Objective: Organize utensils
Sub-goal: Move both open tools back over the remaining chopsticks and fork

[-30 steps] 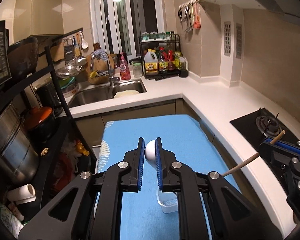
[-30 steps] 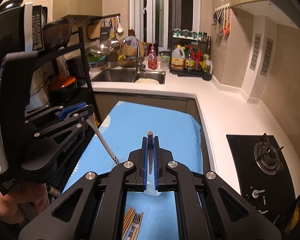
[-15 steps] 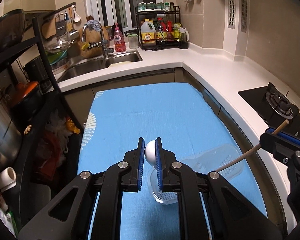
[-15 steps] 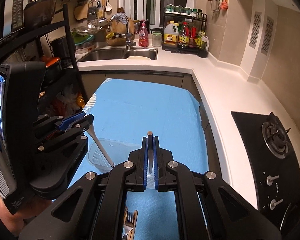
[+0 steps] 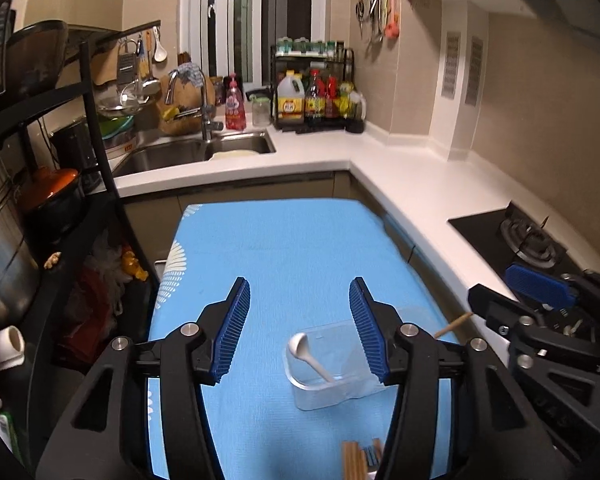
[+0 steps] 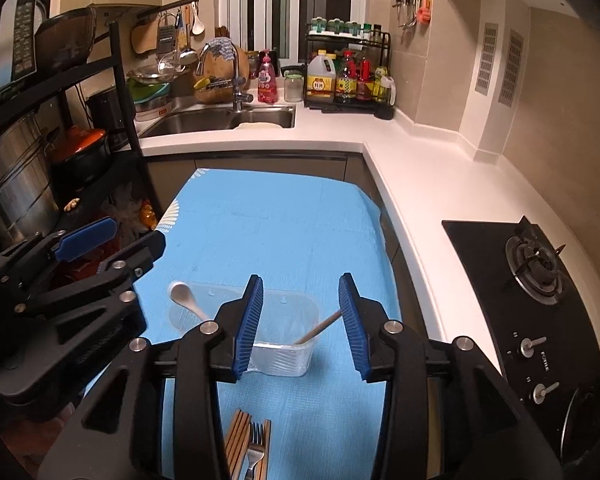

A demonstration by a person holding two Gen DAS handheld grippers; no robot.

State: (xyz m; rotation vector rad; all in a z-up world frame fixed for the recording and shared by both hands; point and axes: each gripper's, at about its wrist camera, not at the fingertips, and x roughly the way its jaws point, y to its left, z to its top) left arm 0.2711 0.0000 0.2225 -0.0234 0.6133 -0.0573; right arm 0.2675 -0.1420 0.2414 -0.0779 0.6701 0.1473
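Both grippers, left gripper (image 5: 298,330) and right gripper (image 6: 302,322), have just sprung open, nothing pinched, above the clear plastic holder (image 6: 278,354), while the remaining wooden-handled fork and chopsticks (image 6: 247,446) lie lengthwise nearer, below the right jaws

Along the back of the white countertop (image 6: 428,184) we see a steel sink (image 6: 220,120) with a curved tap (image 6: 236,80), a pink soap bottle (image 6: 266,84) beside it, and a black rack of sauce bottles (image 6: 348,76) toward the corner. At the countertop's right edge sits a black gas hob (image 6: 536,272). A black shelf unit (image 6: 116,120) on the left holds an orange-lidded pot (image 6: 80,140).
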